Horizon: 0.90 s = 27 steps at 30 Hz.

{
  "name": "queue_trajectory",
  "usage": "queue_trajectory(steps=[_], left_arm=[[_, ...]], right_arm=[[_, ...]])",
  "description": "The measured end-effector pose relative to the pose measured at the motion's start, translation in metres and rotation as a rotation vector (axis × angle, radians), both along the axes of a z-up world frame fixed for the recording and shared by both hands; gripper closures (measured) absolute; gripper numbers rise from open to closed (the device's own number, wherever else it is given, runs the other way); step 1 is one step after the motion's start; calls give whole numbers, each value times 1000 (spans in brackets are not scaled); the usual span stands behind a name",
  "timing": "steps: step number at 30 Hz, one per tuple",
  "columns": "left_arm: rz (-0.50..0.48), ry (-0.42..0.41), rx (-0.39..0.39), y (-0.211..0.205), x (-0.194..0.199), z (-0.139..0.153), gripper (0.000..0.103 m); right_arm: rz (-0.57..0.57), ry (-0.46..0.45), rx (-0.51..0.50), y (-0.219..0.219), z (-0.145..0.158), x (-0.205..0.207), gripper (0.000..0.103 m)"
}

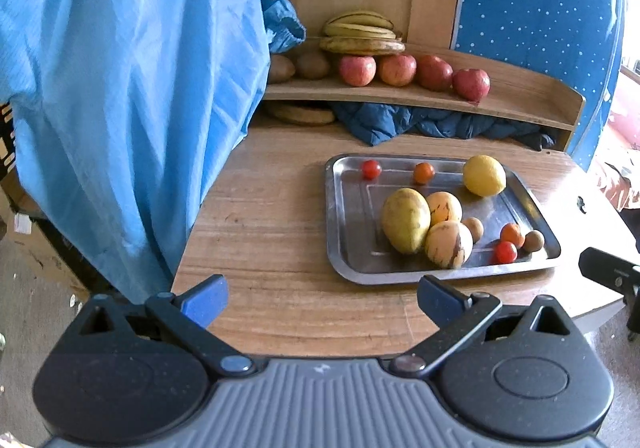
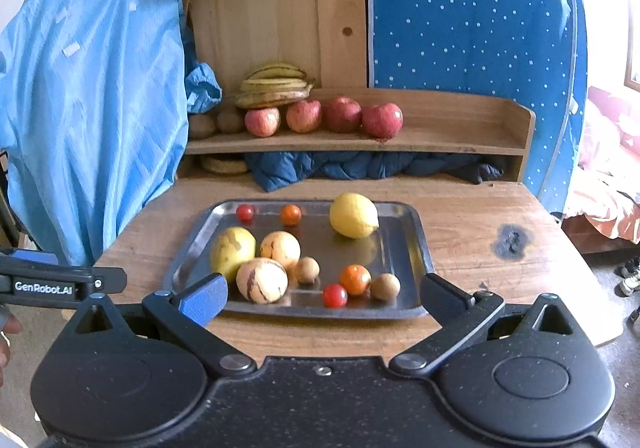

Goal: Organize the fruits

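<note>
Here, a round wooden table (image 2: 460,216) is seen from both wrist cameras, with a blue garment (image 2: 88,120) hung at its left edge and a blue dotted panel (image 2: 472,8) stood behind it on the right. At the back of the table a wooden shelf (image 2: 460,136) is set; on it a bunch of bananas (image 2: 276,88) is laid above a row of four red apples (image 2: 320,115), with two brown potatoes (image 2: 216,123) just to their left. A dark blue cloth (image 2: 360,166) is stuffed under the shelf.

In the middle of the table a steel tray (image 2: 416,244) is placed, and the loose fruit is held in it. A yellow lemon (image 2: 353,215) is found toward its far right. A yellow-green mango (image 2: 232,250) lies at the left, touched by two striped pale melons (image 2: 262,280). Smaller pieces are scattered around: two brown round fruits (image 2: 385,287), two orange tomatoes (image 2: 355,279) and two red cherry tomatoes (image 2: 335,295).

The right gripper (image 2: 324,298) is held at the tray's near edge, jaws spread wide and nothing between them. The left gripper (image 1: 322,298) is held over bare table left of the tray, likewise spread wide and empty.
</note>
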<state>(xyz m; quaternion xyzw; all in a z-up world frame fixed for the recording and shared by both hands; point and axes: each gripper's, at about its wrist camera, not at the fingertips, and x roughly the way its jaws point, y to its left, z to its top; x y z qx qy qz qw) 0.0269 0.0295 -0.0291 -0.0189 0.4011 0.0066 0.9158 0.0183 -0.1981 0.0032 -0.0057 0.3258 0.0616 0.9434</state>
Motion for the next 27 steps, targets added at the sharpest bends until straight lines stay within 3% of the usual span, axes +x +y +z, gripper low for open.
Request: queue_trajectory(steps=[10,27], left_arm=[[21,21,10,-11,-17,1,1],[39,17,11,-11,-28,5,1]], right_arm=[[34,68,-12,-9,-2,-4,1],[46,71,-5,-10,-2,-11,1]])
